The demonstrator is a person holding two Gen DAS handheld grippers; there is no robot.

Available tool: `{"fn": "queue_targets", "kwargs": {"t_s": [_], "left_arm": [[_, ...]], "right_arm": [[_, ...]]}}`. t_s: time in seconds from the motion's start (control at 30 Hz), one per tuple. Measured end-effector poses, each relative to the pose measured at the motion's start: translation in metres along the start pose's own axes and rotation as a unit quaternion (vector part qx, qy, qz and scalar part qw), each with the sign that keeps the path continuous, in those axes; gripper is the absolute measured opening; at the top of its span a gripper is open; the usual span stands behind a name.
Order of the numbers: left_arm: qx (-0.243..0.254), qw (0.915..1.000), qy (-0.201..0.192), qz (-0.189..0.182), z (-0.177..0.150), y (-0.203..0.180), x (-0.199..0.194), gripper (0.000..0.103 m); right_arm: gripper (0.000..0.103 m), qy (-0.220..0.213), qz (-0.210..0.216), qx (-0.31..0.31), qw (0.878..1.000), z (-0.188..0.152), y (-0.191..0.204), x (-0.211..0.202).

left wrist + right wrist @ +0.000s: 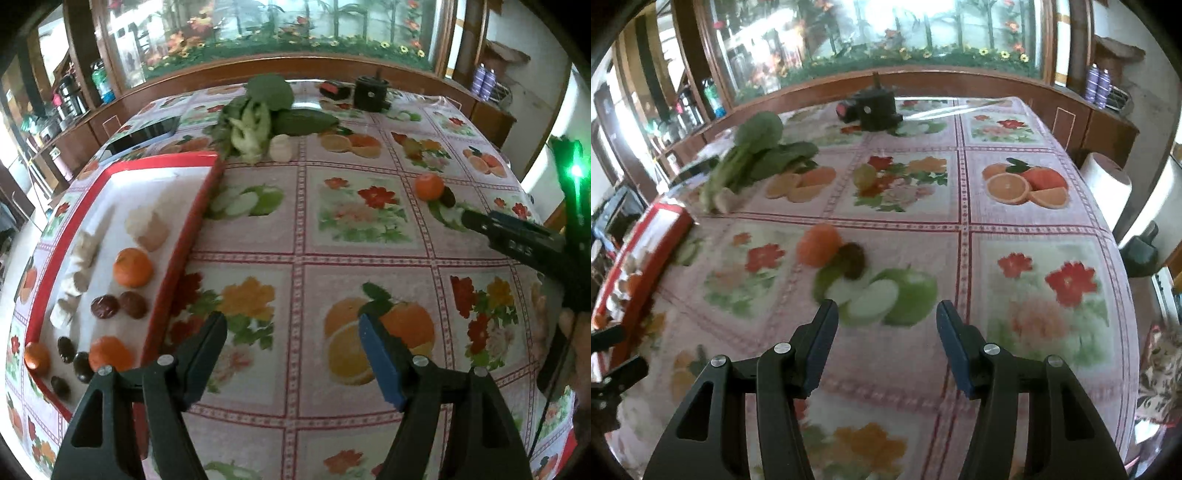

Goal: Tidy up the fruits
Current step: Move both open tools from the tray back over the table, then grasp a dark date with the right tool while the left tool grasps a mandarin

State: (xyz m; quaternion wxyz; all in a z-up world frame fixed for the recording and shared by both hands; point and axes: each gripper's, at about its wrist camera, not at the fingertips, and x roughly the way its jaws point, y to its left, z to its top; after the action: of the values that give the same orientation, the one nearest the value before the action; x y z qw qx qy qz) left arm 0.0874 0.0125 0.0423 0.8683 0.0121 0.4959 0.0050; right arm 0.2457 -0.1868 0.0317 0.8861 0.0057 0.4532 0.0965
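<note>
Loose tangerine (818,244) ahead and left of my right gripper (886,347)

Both my jaws stand open, empty; dark date (852,260) touches it on the cloth; left gripper (293,354) lies nearer the red tray (173,254), farther off.

There are four oranges: three (132,267) sit in the one red tray (173,258) and one (429,186) sits out on the tablecloth (332,236). I count two red dates (105,307) and about four dark dates (66,349) in the tray, and one more dark date (852,259) touching the orange on the cloth. There is one bunch of leafy greens (258,110) and one dark green cucumber (306,121).
</note>
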Motion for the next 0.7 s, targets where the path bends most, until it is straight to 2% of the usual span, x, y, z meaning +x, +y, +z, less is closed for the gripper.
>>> {"fn": "queue_targets", "kwargs": {"t_s": [0.17, 0.23, 0.27, 0.33, 0.37, 0.53, 0.7], "left_arm": [[0.011, 0.9999, 0.008, 0.006, 0.006, -0.013, 0.004, 0.077], [0.012, 0.9998, 0.012, 0.006, 0.009, -0.017, 0.005, 0.077], [0.014, 0.9998, 0.012, 0.006, 0.011, -0.020, 0.005, 0.077], [0.020, 0.9997, 0.009, 0.008, 0.015, -0.025, 0.006, 0.077], [0.023, 0.9997, 0.006, 0.010, 0.018, -0.028, 0.007, 0.077], [0.027, 0.9996, -0.009, 0.002, 0.041, -0.047, 0.015, 0.077], [0.022, 0.9989, -0.018, -0.037, 0.071, -0.072, 0.031, 0.077]], "right_arm": [[0.055, 0.005, 0.009, -0.080, 0.997, 0.011, 0.020, 0.014], [0.052, 0.005, 0.011, -0.100, 0.995, 0.014, 0.024, 0.019], [0.047, 0.004, 0.014, -0.106, 0.994, 0.016, 0.024, 0.021], [0.023, 0.002, 0.022, -0.117, 0.993, 0.018, 0.026, 0.022], [0.020, 0.004, 0.024, -0.122, 0.992, 0.019, 0.027, 0.022], [0.019, 0.003, 0.045, -0.103, 0.994, 0.015, 0.018, 0.016], [0.019, 0.009, 0.065, -0.070, 0.995, 0.001, 0.002, 0.001]]}}
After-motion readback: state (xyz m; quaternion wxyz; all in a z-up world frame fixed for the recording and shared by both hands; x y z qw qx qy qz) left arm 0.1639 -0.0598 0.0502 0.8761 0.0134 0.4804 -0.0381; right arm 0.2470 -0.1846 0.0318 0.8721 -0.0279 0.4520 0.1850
